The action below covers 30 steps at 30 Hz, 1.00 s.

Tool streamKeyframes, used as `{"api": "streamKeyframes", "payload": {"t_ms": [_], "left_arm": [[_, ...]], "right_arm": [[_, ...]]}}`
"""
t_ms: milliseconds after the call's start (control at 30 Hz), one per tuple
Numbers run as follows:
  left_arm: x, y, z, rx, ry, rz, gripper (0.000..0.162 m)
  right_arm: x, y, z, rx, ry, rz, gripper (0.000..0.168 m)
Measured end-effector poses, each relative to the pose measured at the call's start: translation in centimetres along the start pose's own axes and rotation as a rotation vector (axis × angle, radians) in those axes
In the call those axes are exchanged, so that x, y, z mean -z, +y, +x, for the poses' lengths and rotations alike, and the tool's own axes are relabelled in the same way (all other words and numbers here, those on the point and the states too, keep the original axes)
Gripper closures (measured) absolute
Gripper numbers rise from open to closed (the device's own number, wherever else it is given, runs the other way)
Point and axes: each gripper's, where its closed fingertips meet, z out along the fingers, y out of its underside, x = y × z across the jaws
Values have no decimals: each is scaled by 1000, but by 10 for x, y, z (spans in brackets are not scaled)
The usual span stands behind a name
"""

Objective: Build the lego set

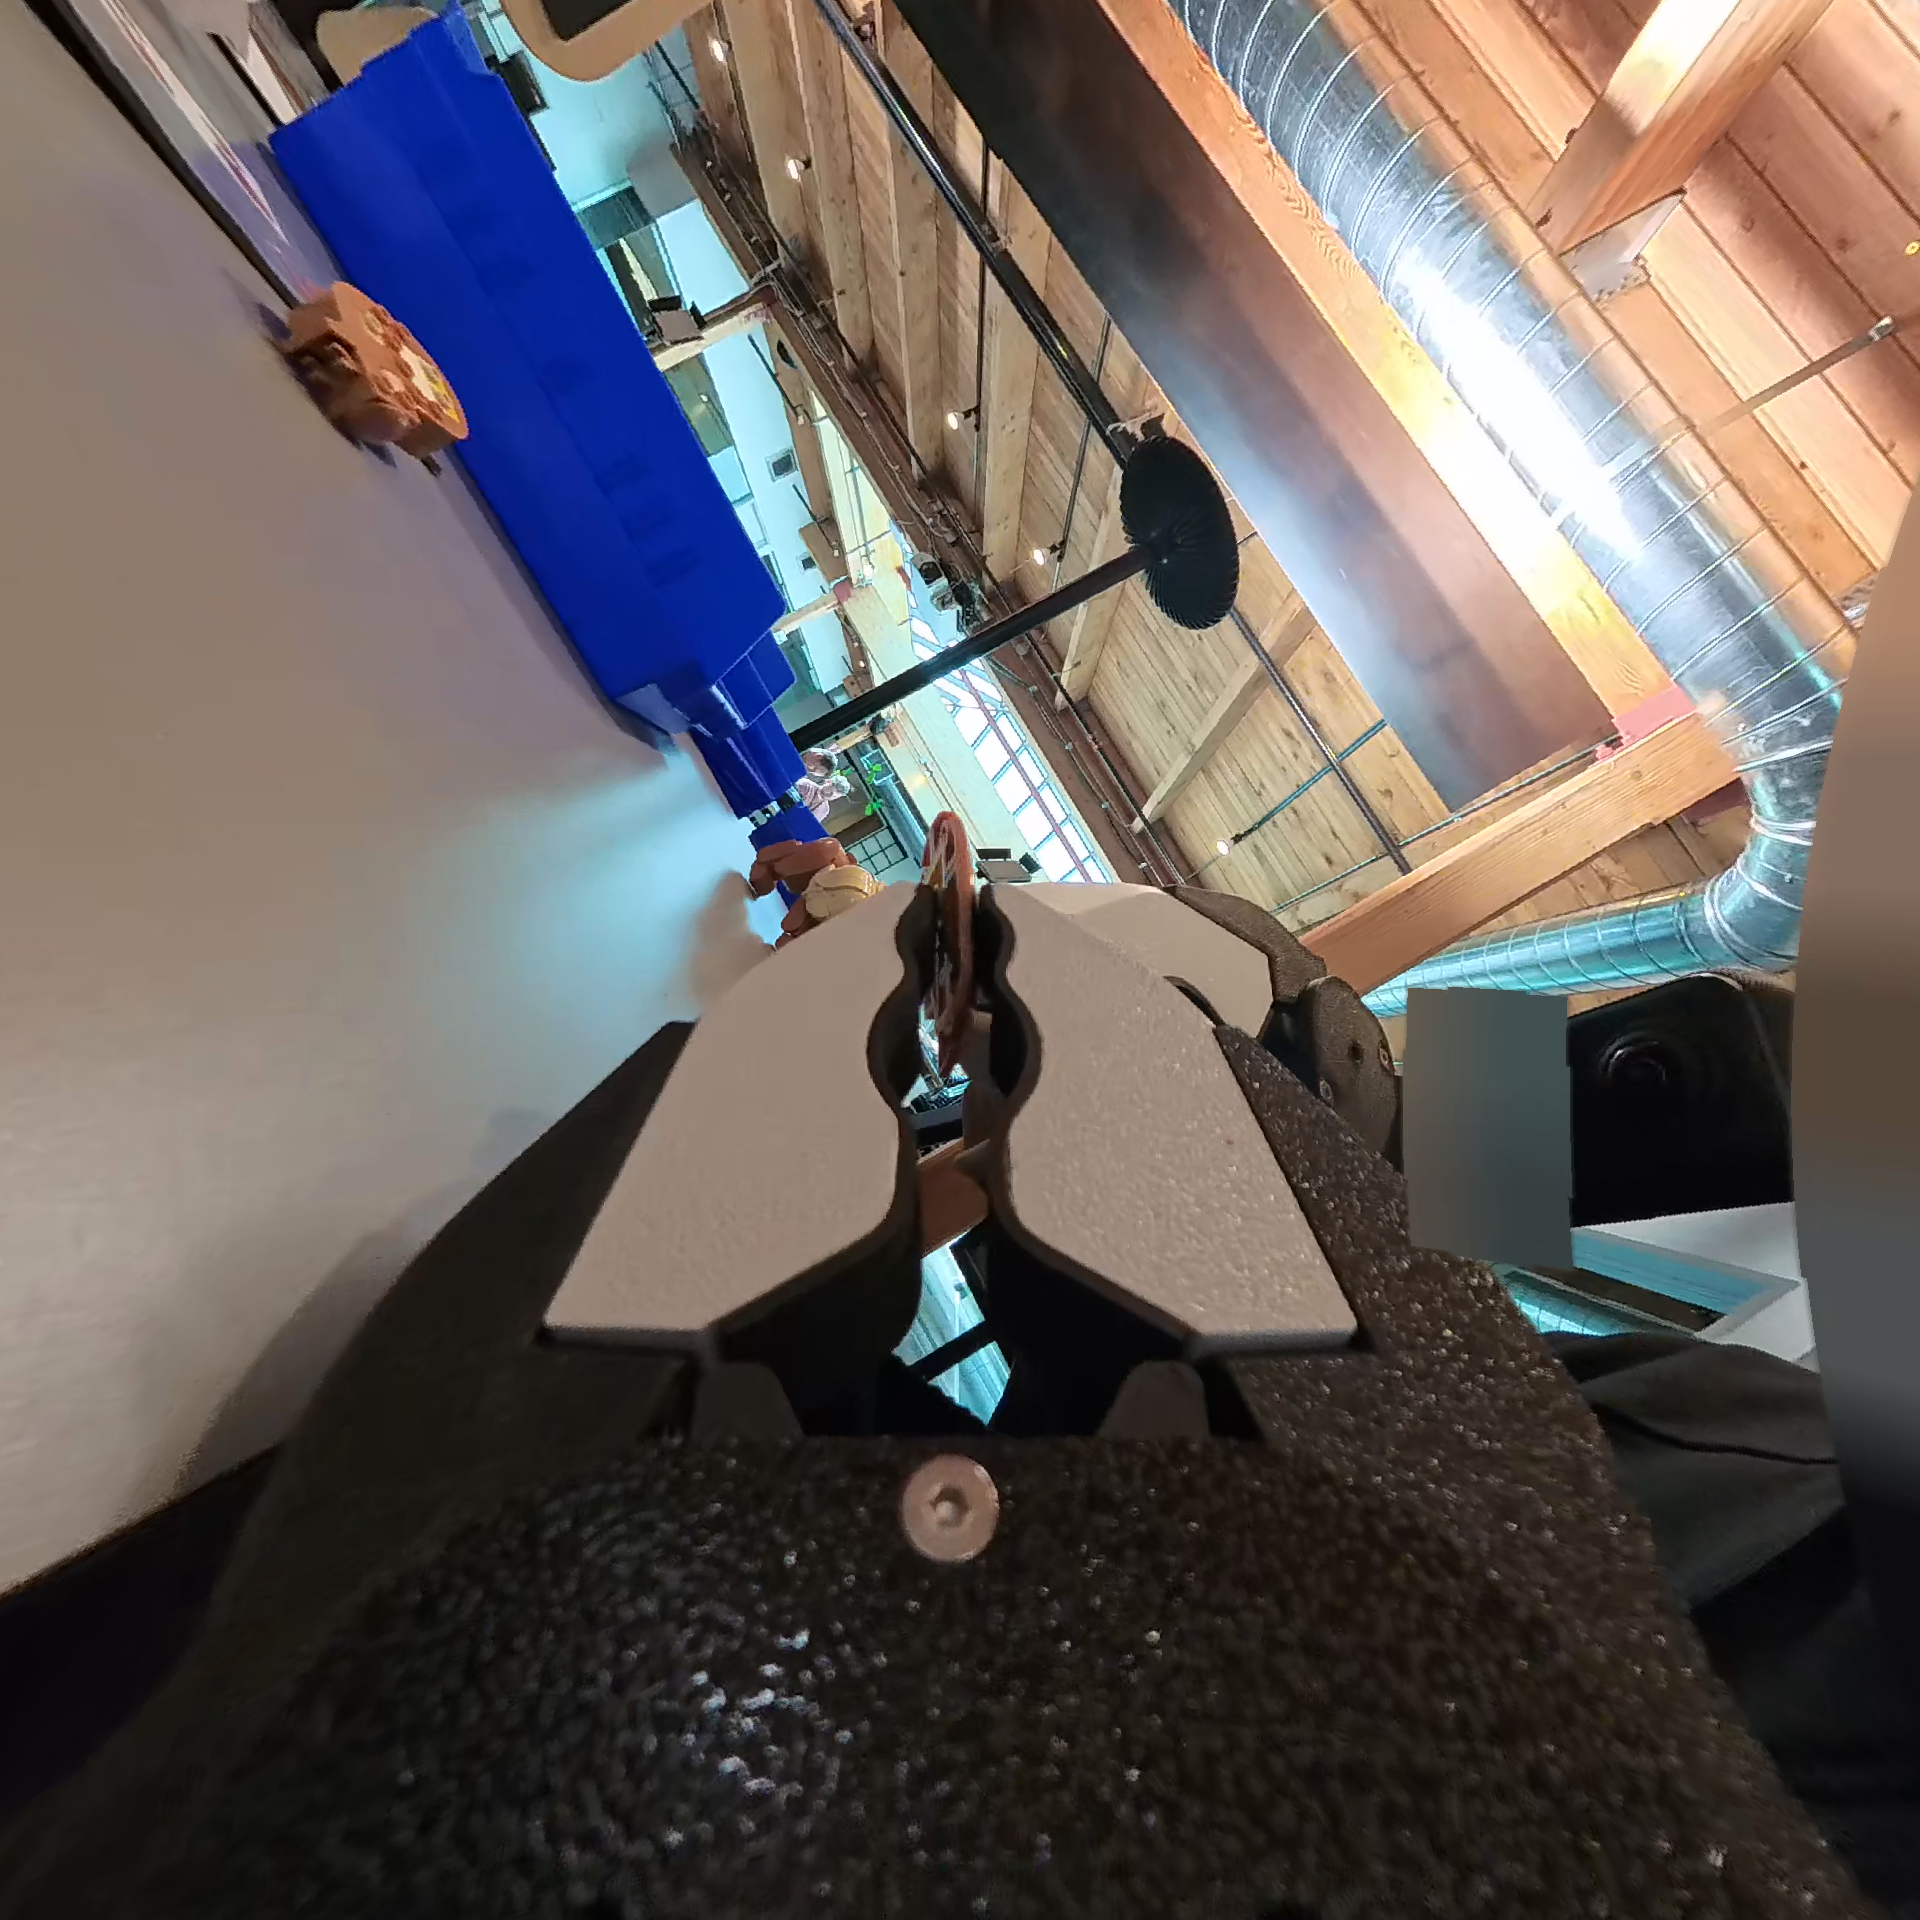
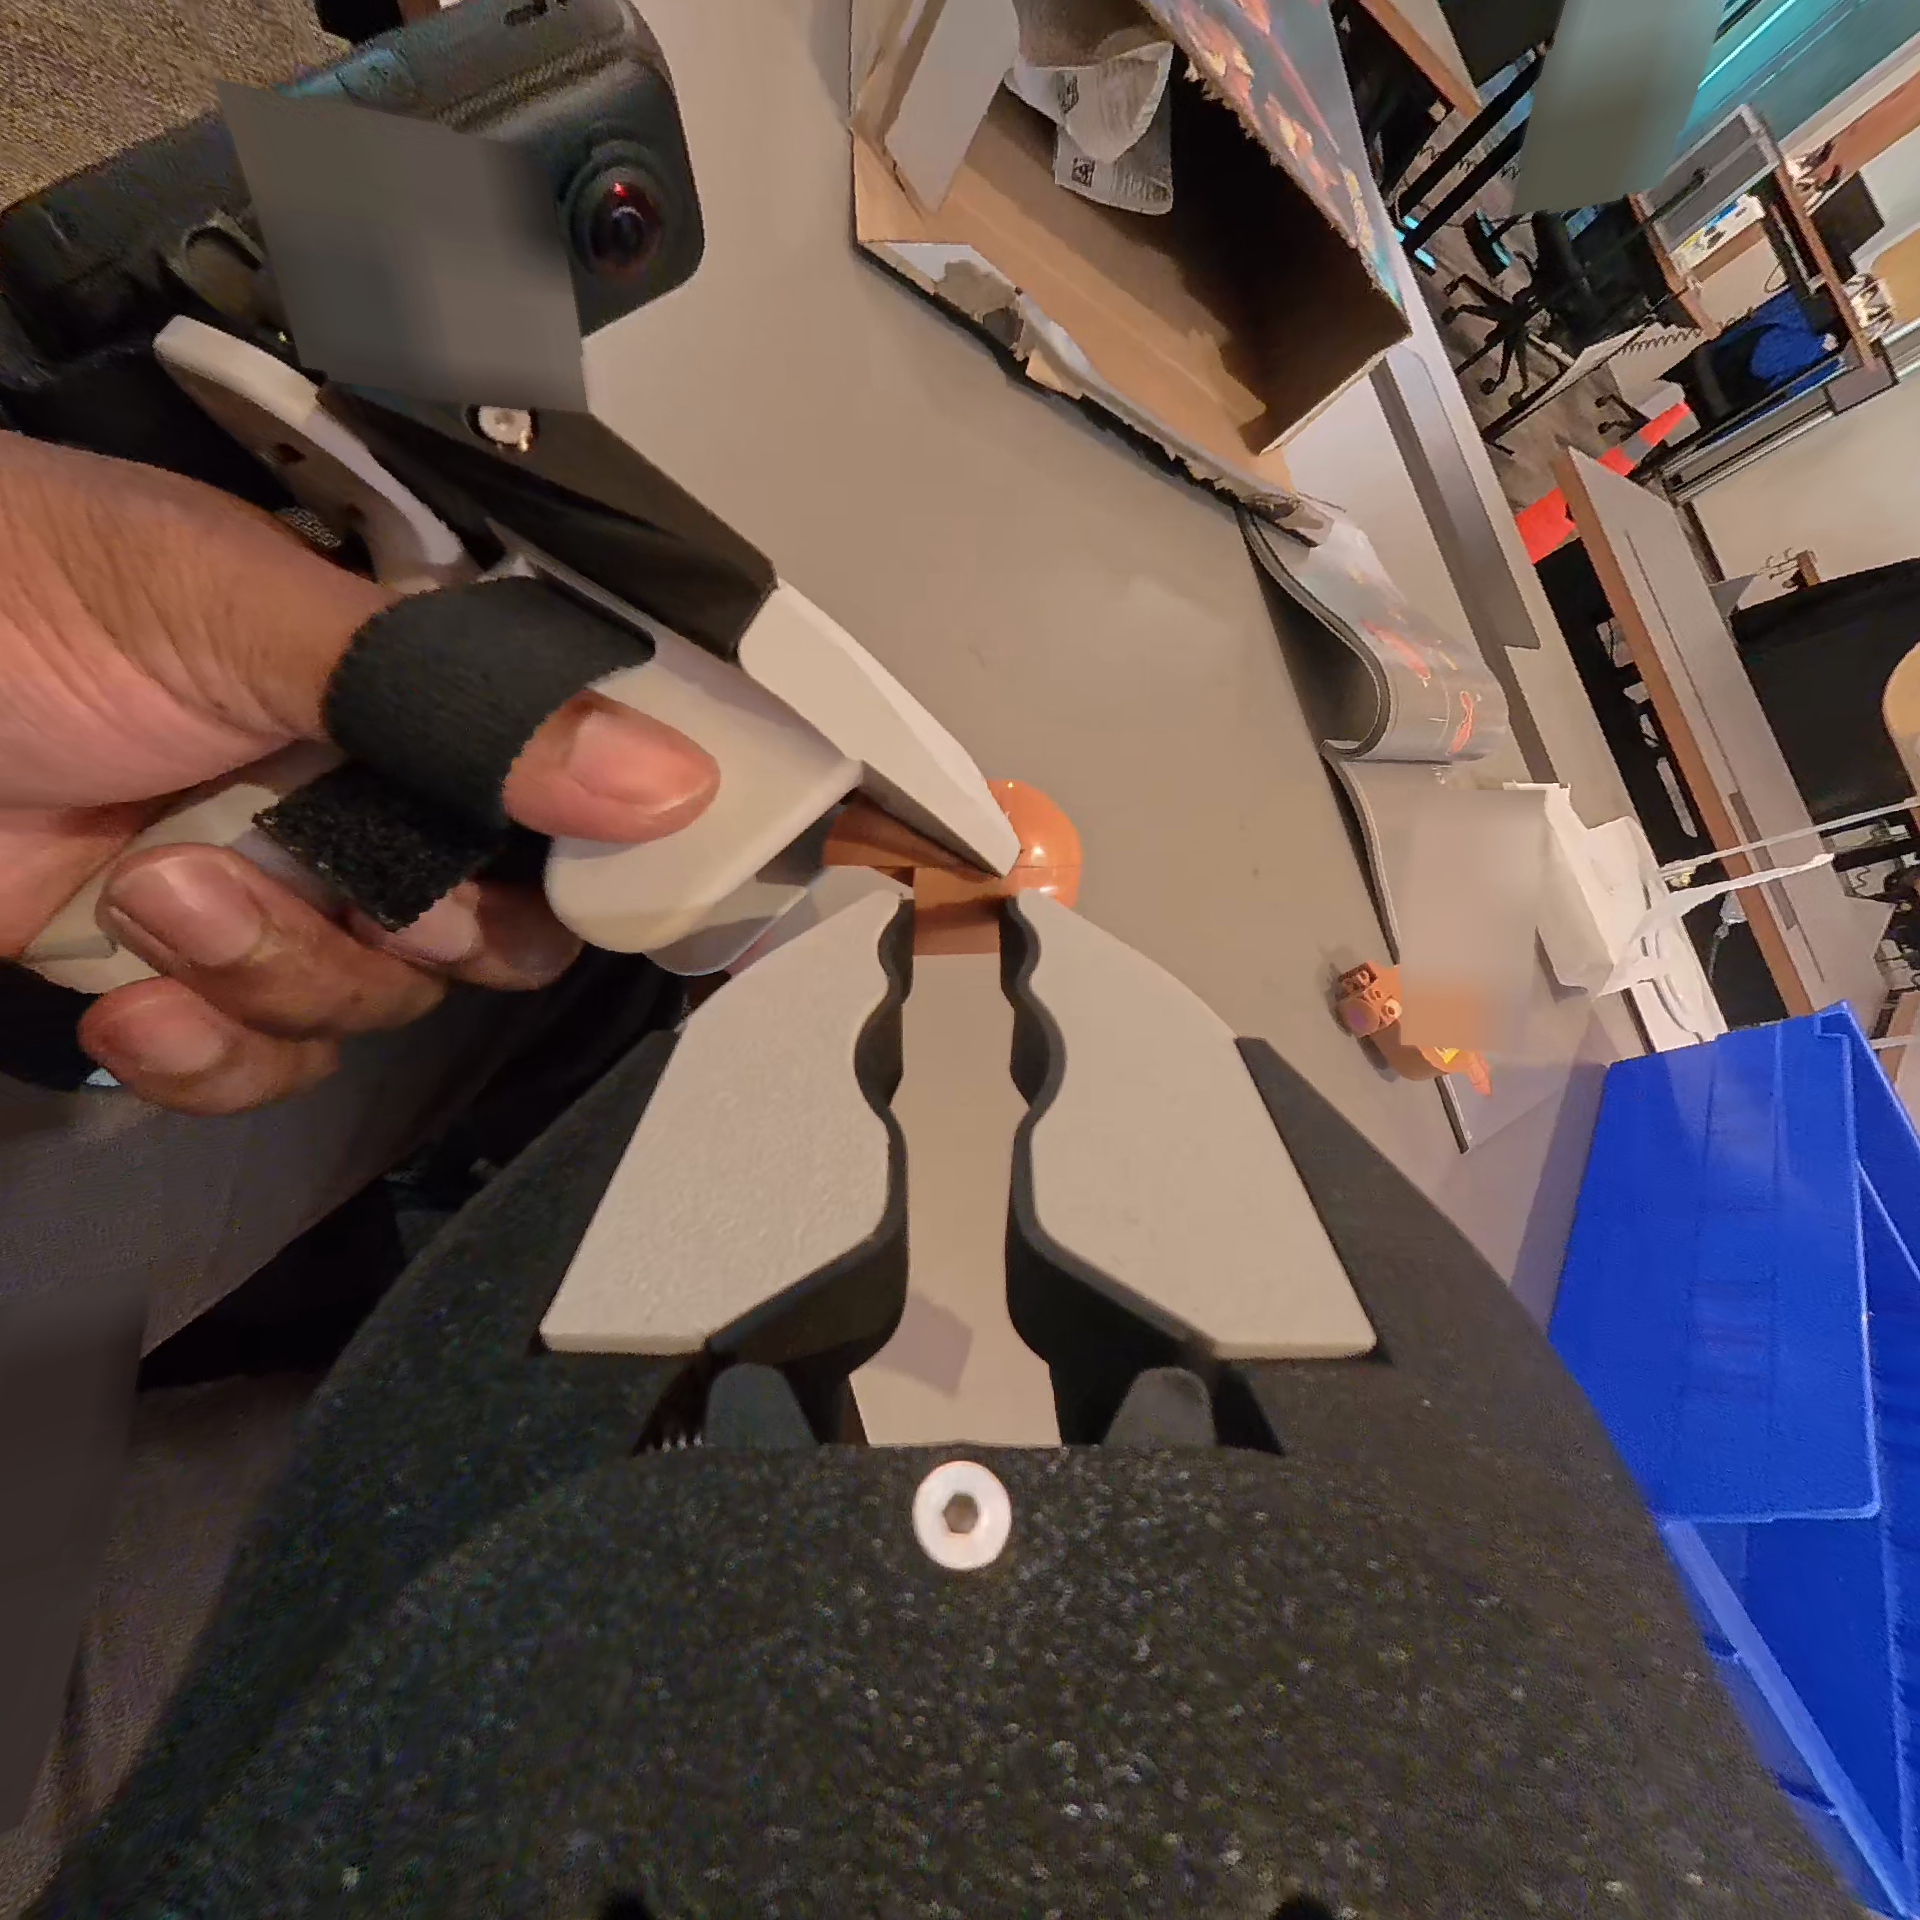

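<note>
Mating two brown lego pieces in mid-air, over the grey table (image 2: 1039, 540).
Left gripper (image 1: 948, 914) is pinching a flat brown round piece (image 1: 948, 935) edge-on; right gripper (image 2: 958, 914) is pinching a brown brick (image 2: 956, 925) at its tips, beside an orange dome (image 2: 1034, 840). Next: align studs, press squarely. Partial build (image 2: 1382, 1013) waits near the blue bin (image 2: 1725, 1299).

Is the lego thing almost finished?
Not yet. One small brown build already sits on the table. Both grippers, left and right, are pinching a brown piece together midair. Joining these parts is still left.
</note>
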Motion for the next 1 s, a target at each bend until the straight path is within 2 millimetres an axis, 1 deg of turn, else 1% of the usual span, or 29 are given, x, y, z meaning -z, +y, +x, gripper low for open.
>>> {"api": "streamKeyframes", "payload": {"t_ms": [267, 667, 833, 1000], "left_arm": [[0, 2, 2, -47, -5, -25, 154], [3, 1, 4, -79, -12, -20, 156], [4, -1, 5, -40, -11, 30, 157], [5, -4, 5, 44, 7, 86, 156]], "right_arm": [[2, -1, 0, -8, -5, 8, 153], [3, -4, -2, 11, 10, 23, 153], [3, -6, -1, 24, 33, 35, 153], [2, -9, 0, 27, 53, 46, 153]]}}
